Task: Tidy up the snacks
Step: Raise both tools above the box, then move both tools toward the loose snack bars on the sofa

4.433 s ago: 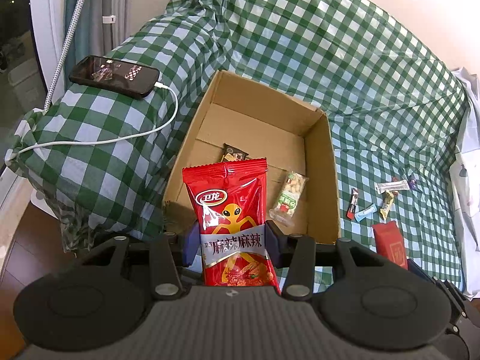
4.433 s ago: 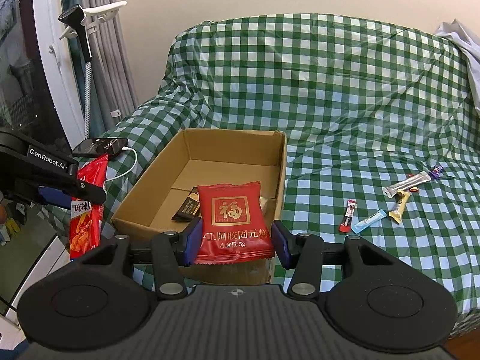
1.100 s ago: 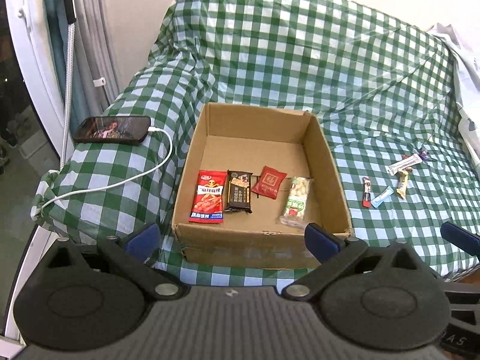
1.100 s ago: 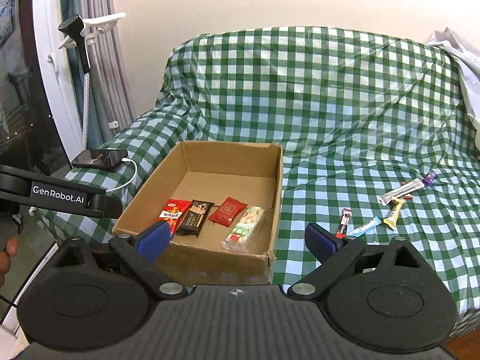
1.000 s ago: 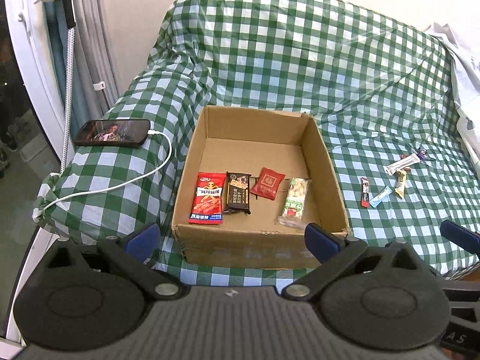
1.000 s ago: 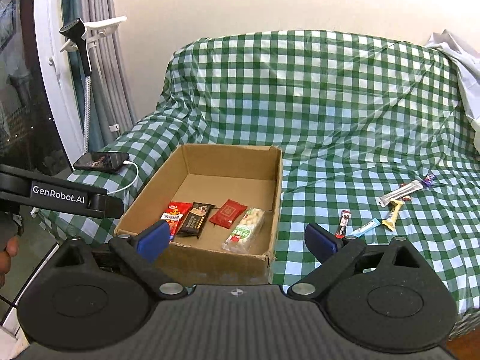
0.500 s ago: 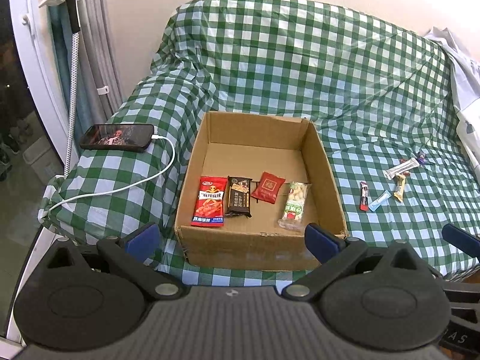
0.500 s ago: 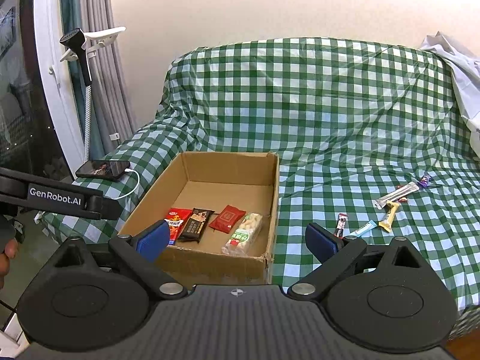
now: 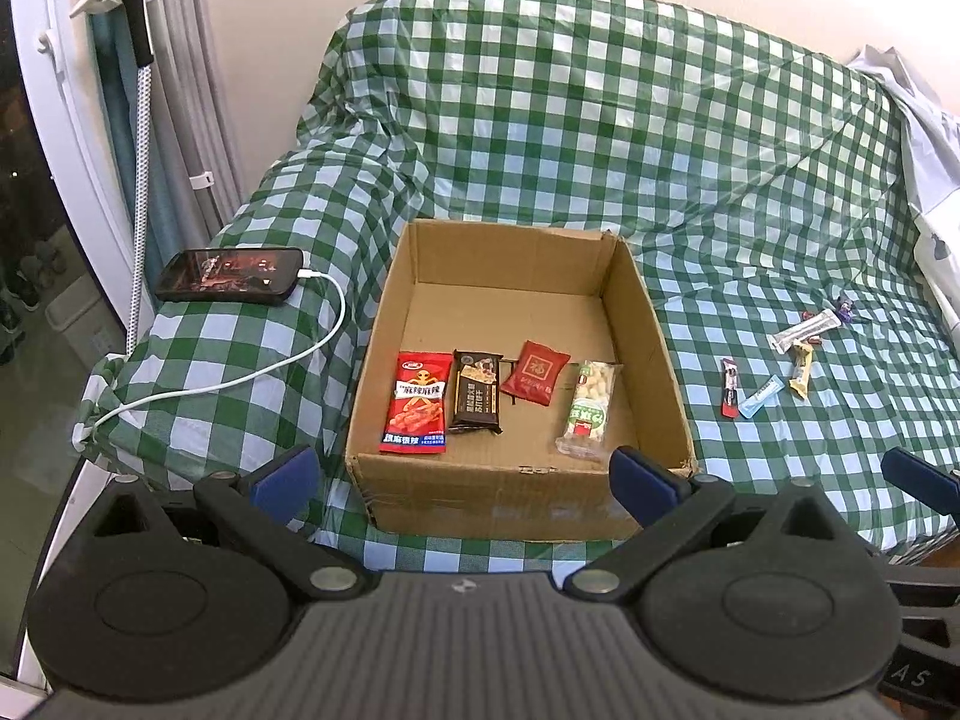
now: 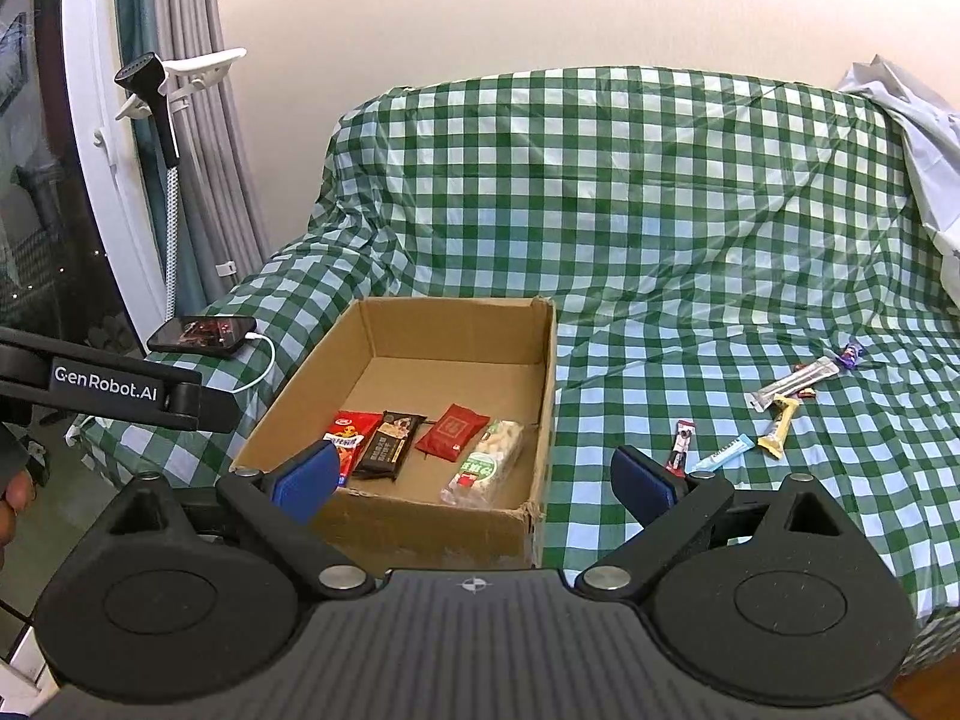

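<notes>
An open cardboard box [image 9: 660,354] sits on the green checked sofa cover; it also shows in the right wrist view [image 10: 549,372]. Inside lie a red spicy strip pack [image 9: 418,401], a dark brown bar [image 9: 477,391], a small red packet [image 9: 535,372] and a clear peanut pack [image 9: 589,401]. Several small snack bars [image 9: 762,384] lie on the cover right of the box, also in the right wrist view [image 10: 774,402]. My left gripper [image 9: 462,477] is open and empty, held back in front of the box. My right gripper [image 10: 474,480] is open and empty.
A black phone [image 9: 231,267] on a white charging cable [image 9: 288,354] lies on the sofa arm left of the box. A white cloth [image 9: 924,180] hangs at the right. Curtains and a window frame [image 10: 108,192] stand at the left.
Both grippers have let go of their red packs, which now lie in the box. Both have pulled back and up, so the box looks smaller.
</notes>
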Action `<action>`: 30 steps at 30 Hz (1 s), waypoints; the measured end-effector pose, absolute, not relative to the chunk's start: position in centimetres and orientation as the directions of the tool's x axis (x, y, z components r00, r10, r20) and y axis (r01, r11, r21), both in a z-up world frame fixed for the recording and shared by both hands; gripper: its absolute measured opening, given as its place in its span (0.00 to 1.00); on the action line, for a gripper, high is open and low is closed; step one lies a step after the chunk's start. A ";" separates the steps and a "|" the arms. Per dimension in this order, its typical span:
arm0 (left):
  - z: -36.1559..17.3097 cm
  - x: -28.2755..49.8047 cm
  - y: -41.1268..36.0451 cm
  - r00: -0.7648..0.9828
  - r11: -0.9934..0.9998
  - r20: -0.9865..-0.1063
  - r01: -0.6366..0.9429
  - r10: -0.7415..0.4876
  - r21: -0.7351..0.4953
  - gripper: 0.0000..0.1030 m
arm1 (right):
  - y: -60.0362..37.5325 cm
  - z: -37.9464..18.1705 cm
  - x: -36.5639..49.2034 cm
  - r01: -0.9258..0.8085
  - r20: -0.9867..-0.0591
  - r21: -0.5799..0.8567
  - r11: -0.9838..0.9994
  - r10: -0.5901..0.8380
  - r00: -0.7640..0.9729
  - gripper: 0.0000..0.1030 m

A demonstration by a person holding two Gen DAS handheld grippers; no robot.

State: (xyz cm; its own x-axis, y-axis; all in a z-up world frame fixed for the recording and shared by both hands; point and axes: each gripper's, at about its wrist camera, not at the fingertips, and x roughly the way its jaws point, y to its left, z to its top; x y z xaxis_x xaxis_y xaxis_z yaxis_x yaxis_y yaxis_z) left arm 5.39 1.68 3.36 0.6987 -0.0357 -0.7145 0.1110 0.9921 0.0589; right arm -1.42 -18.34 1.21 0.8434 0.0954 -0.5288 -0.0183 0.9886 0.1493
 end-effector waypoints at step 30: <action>2.4 10.8 -5.2 0.641 0.974 -0.765 0.204 -0.056 0.100 1.00 | -24.1 -1.5 1.3 0.119 -0.583 0.229 0.966 0.038 0.811 0.94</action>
State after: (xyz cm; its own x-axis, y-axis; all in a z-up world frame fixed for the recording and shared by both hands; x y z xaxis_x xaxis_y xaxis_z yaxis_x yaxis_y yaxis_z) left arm 10.76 -5.16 2.40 0.6413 -0.0563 -0.7652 0.2044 0.9738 0.0996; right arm 1.28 -24.13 -1.50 0.8112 0.0385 -0.5834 0.1191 0.9660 0.2293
